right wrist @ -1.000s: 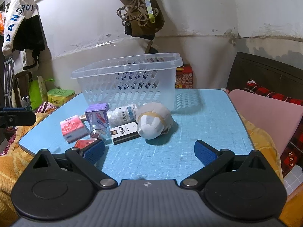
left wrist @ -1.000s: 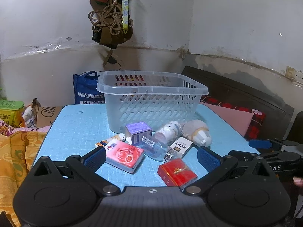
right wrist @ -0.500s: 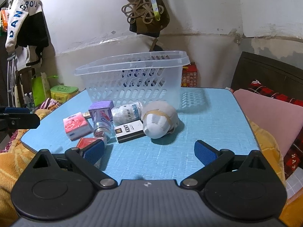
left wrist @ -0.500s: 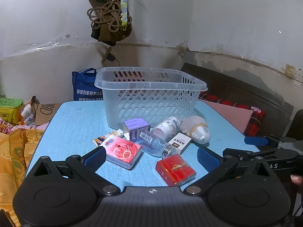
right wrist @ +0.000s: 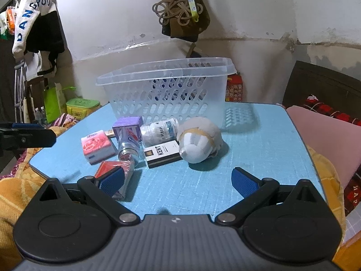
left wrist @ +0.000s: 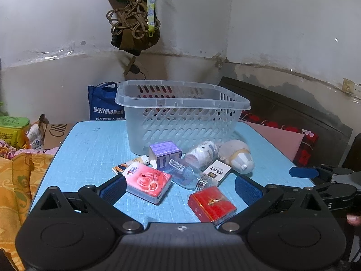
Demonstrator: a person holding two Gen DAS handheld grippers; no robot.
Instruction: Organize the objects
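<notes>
The basket (left wrist: 180, 113) stands empty at the back of the blue table (left wrist: 94, 149), the clutter still heaped just in front of it, from the pink tissue pack (left wrist: 147, 181) across to the red box (left wrist: 212, 204). Over the last second both views have drawn slightly nearer the pile, so sorting looks barely begun; the left gripper (left wrist: 180, 188) and the right gripper (right wrist: 178, 179) both stay spread wide, holding nothing

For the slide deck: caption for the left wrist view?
Open left tongs hover over small items clustered before the empty plastic basket on a blue table.
</notes>
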